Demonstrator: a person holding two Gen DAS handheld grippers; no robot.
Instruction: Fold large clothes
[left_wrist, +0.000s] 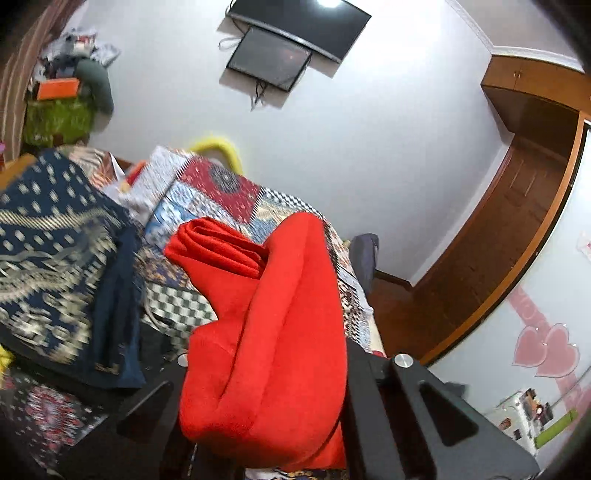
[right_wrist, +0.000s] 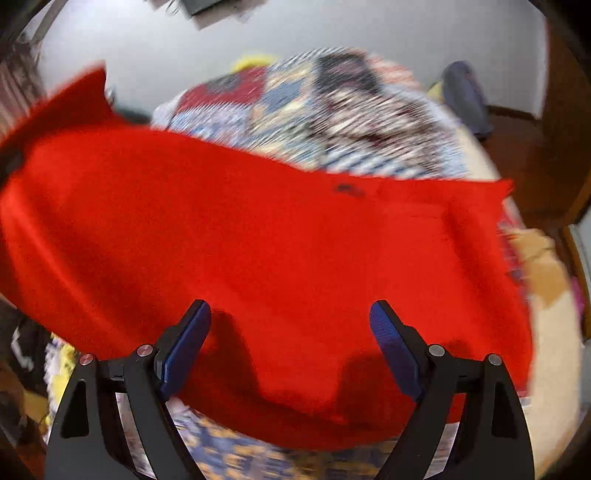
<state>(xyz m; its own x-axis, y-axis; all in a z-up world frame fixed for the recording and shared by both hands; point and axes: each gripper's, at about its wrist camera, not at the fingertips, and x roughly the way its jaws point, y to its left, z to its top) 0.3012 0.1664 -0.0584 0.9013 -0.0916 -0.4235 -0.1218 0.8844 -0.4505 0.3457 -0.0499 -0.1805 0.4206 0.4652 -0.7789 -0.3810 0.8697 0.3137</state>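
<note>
A large red garment lies spread over the patchwork bedspread in the right wrist view, its left end lifted up out of the picture's left side. My right gripper hovers just over its near edge, open, blue pads wide apart with nothing between them. In the left wrist view a bunched fold of the red garment hangs up between the black arms of my left gripper, which is shut on it; the cloth hides the fingertips.
A dark blue patterned cloth lies heaped on the bed's left side. Behind the bed are a white wall with a dark screen, a cluttered shelf and a wooden wardrobe. A dark bundle sits at the bed's far edge.
</note>
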